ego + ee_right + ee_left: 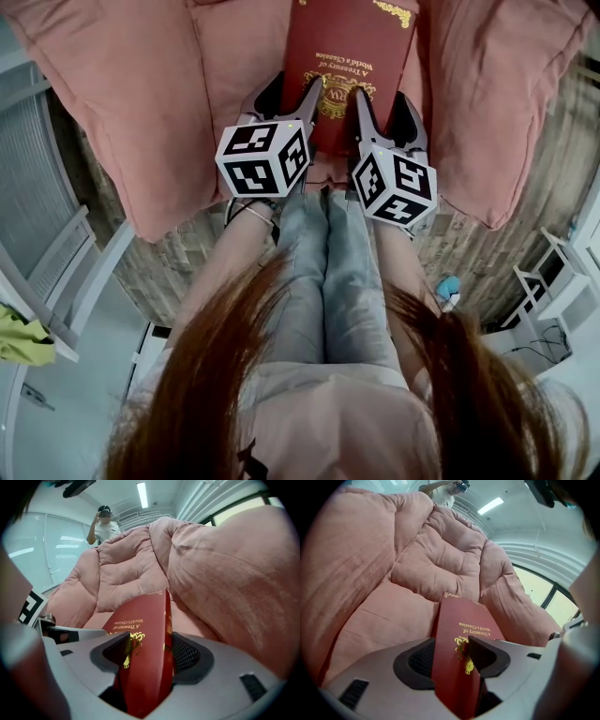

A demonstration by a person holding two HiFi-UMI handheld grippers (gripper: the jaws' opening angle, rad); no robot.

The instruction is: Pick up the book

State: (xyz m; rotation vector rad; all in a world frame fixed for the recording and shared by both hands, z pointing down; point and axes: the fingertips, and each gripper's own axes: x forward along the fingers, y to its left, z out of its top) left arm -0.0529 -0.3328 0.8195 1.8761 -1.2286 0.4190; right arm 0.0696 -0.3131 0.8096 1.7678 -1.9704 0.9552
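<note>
Beyond the hair (216, 394), we note left gripper (293, 89) and right gripper (382, 98) each clamped on the near end of the red book (352, 42).

A puffy pink sofa (141, 103) fills the top of the head view and stands on a plank floor (178, 262). A white rack (66, 272) with a yellow-green cloth (21, 339) stands at left. A small blue thing (448, 292) lies at right. Behind the sofa a person (107, 527) stands under a ceiling light (141, 494).
</note>
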